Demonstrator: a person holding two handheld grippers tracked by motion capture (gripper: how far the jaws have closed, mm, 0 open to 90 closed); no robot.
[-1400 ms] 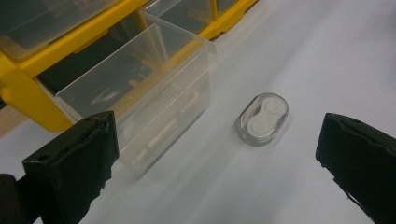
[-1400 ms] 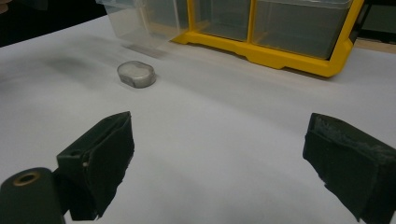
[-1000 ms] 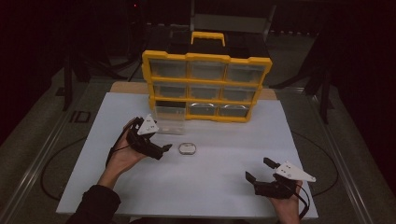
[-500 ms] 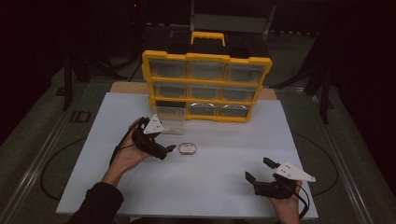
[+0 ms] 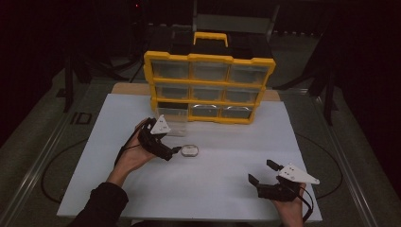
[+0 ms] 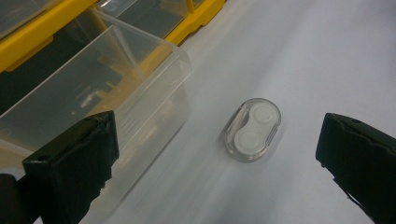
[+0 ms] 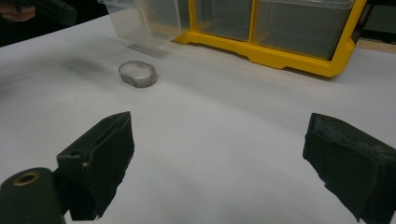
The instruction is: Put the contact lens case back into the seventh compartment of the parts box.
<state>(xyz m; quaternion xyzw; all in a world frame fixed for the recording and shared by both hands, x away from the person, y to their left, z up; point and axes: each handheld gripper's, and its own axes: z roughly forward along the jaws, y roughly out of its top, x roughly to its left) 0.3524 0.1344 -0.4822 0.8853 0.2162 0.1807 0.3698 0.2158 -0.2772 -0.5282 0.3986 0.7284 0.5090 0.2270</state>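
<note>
Yellow organizer (image 5: 208,87): upper middle of the high view, clear drawers in rows, black handle on top.
Pulled-out drawer (image 5: 171,120): clear plastic, sitting on the white table (image 5: 227,189) right in front of the organizer's bottom-left slot.
Small case (image 5: 189,150): clear oval thing with two white round cups inside, lying flat just below the drawer, centre of the left gripper view.
Left gripper (image 5: 172,153): jaws wide apart, holding nothing, just left of the case.
Right gripper (image 5: 261,172): lower right, jaws spread too, nothing between them, well apart from the case.
</note>
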